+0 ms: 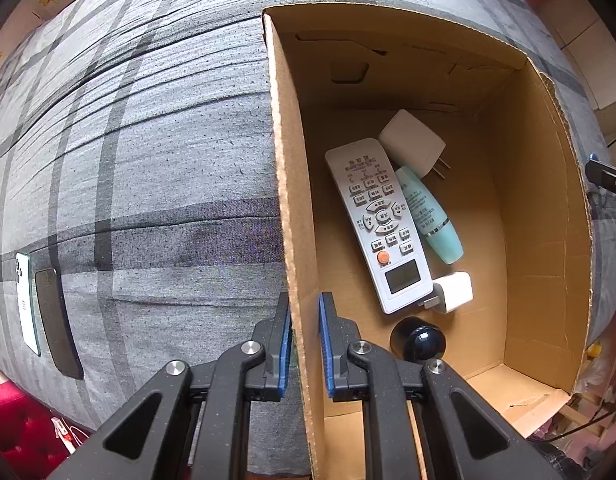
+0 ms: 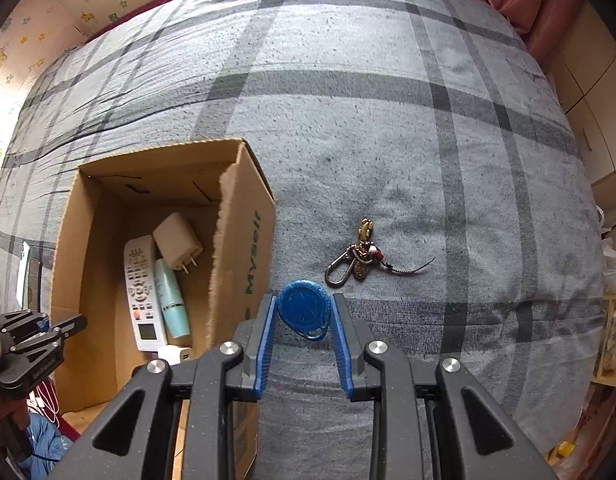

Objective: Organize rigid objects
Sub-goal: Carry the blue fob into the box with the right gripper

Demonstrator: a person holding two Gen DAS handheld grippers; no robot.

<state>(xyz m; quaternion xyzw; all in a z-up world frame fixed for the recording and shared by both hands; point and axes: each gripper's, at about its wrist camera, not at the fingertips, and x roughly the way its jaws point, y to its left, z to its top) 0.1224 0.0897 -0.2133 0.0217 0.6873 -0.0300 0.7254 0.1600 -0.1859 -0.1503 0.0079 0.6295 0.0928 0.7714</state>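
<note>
The left tongs point(image 1: 304, 334) are clamped on the near wall of the cardboard box point(image 1: 547, 208). The right tongs point(image 2: 304, 320) grip a blue key fob point(image 2: 304, 310) above the bed point(image 2: 387, 120), right of the box. Already boxed: remote point(image 1: 377, 224), two chargers, a tube. A keychain point(image 2: 357, 258) lies ahead of the right tongs, seen only in the right view; only the left view shows two phones point(image 1: 40, 308) left of the left tongs.
</note>
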